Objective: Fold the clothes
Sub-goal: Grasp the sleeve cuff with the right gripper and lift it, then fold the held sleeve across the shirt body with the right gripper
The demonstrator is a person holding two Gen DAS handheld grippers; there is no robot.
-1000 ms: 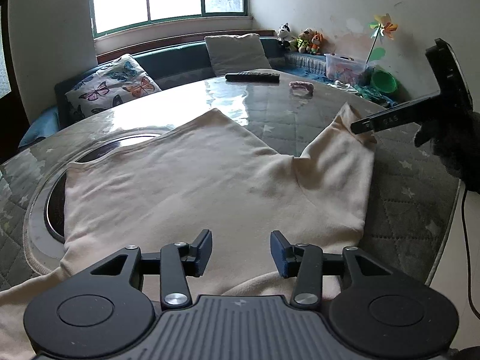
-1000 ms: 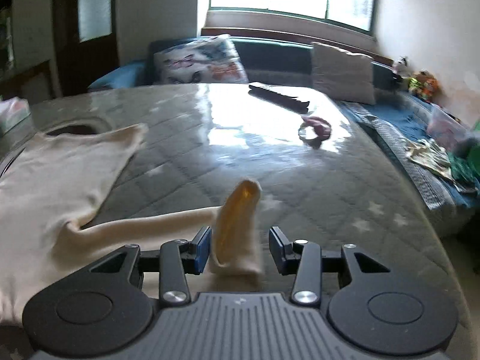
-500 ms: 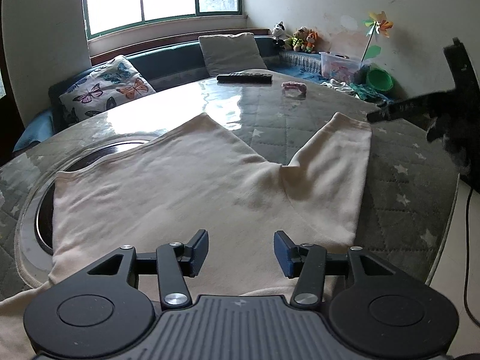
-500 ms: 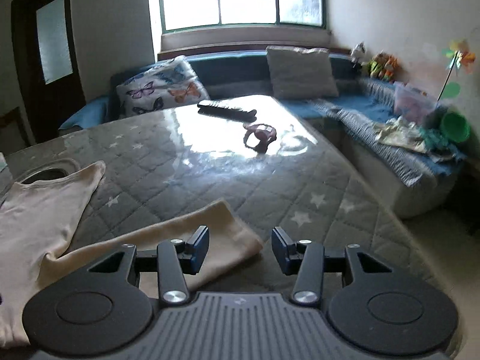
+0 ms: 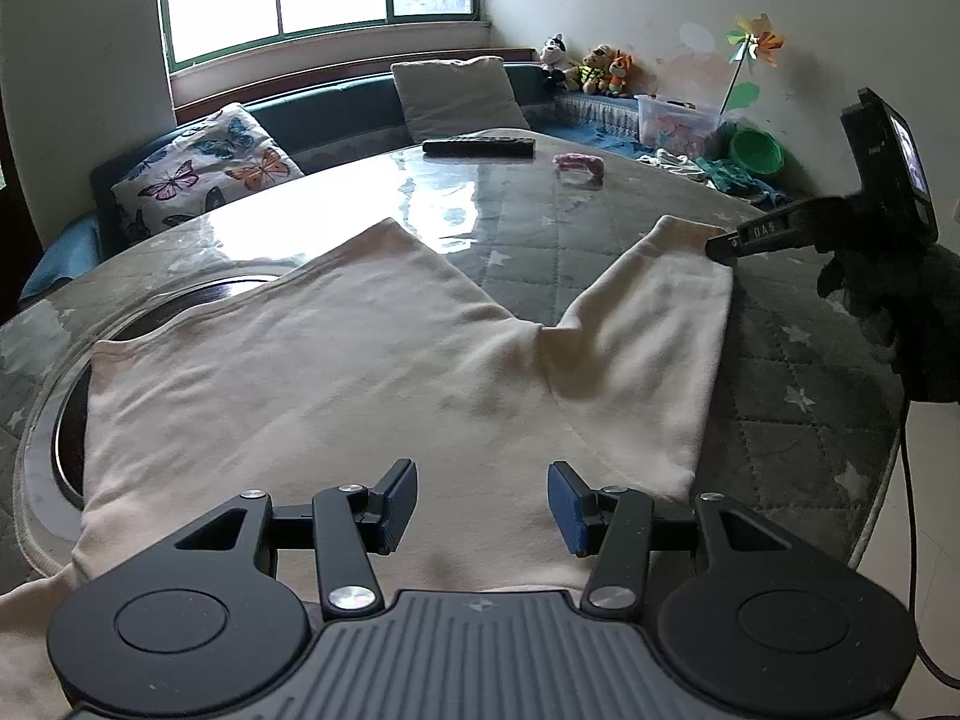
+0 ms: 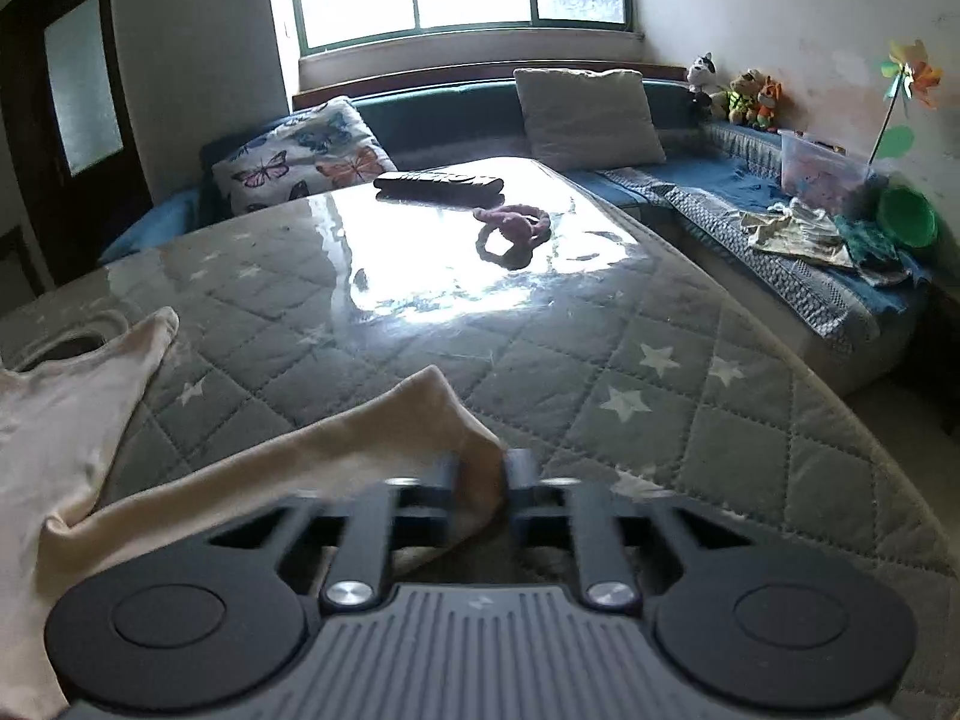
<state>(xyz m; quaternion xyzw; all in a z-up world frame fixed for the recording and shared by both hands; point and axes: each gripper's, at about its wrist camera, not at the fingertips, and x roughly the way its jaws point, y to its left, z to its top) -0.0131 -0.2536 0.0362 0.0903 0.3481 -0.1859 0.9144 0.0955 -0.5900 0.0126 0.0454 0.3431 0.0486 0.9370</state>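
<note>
Cream garment (image 5: 372,372) lies flat; right gripper (image 6: 480,480) fingers pinch its sleeve, left gripper (image 5: 482,498) fingers spread wide.

A black remote control (image 6: 439,181) and a pink hair tie (image 6: 513,222) are seen near the far edge of the glossy quilted tabletop (image 6: 648,372). Beyond that edge, a butterfly-print cushion (image 6: 300,156), a grey cushion (image 6: 588,109), stuffed toys (image 6: 738,93), a clear plastic box (image 6: 825,171) and a green bowl (image 6: 907,217) are laid along the blue bench.

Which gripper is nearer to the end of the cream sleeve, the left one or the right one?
The right. The right gripper is shut on the sleeve cuff, at its end. The left gripper is open over the body of the cream garment, apart from the cuff.
</note>
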